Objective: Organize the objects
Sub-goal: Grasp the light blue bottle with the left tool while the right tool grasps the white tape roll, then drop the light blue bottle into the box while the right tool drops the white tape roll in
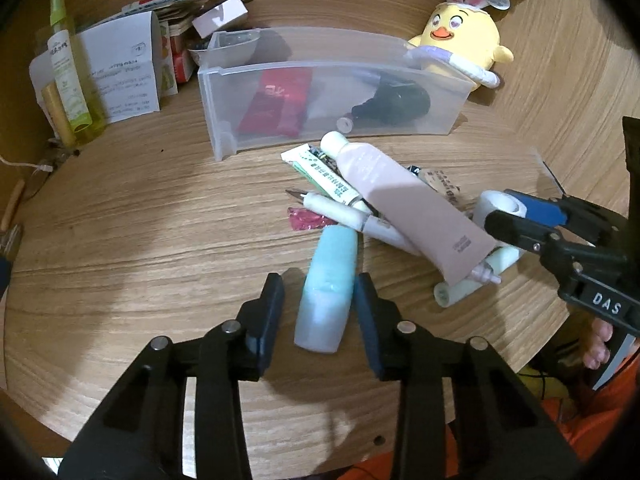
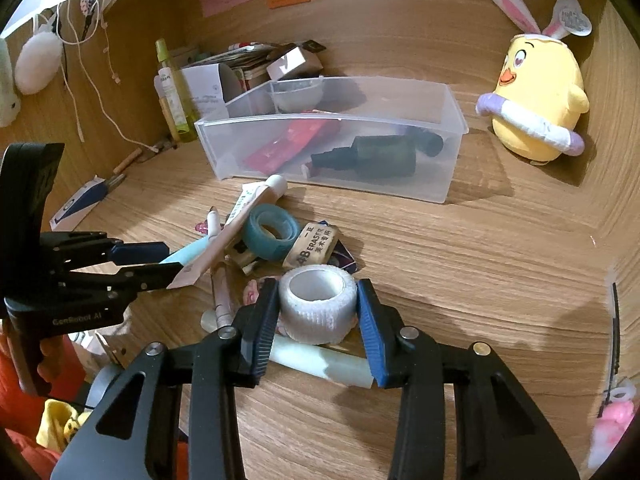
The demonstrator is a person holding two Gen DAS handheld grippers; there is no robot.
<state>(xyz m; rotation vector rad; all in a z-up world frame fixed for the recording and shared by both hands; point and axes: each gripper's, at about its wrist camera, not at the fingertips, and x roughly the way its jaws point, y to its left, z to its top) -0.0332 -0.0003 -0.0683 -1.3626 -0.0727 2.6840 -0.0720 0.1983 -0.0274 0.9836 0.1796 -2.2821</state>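
Note:
A clear plastic bin holds a red packet and a dark bottle. In front lies a pile: a pink tube, a light blue tube, pens, a blue tape roll, an eraser. My left gripper is open with its fingers either side of the light blue tube, gaps showing. My right gripper has its fingers against a white bandage roll, closed on it; it also shows in the left wrist view.
A yellow plush chick stands right of the bin. Boxes and a green spray bottle crowd the back left. Wooden walls enclose the desk at the back and right. A white cable hangs at left.

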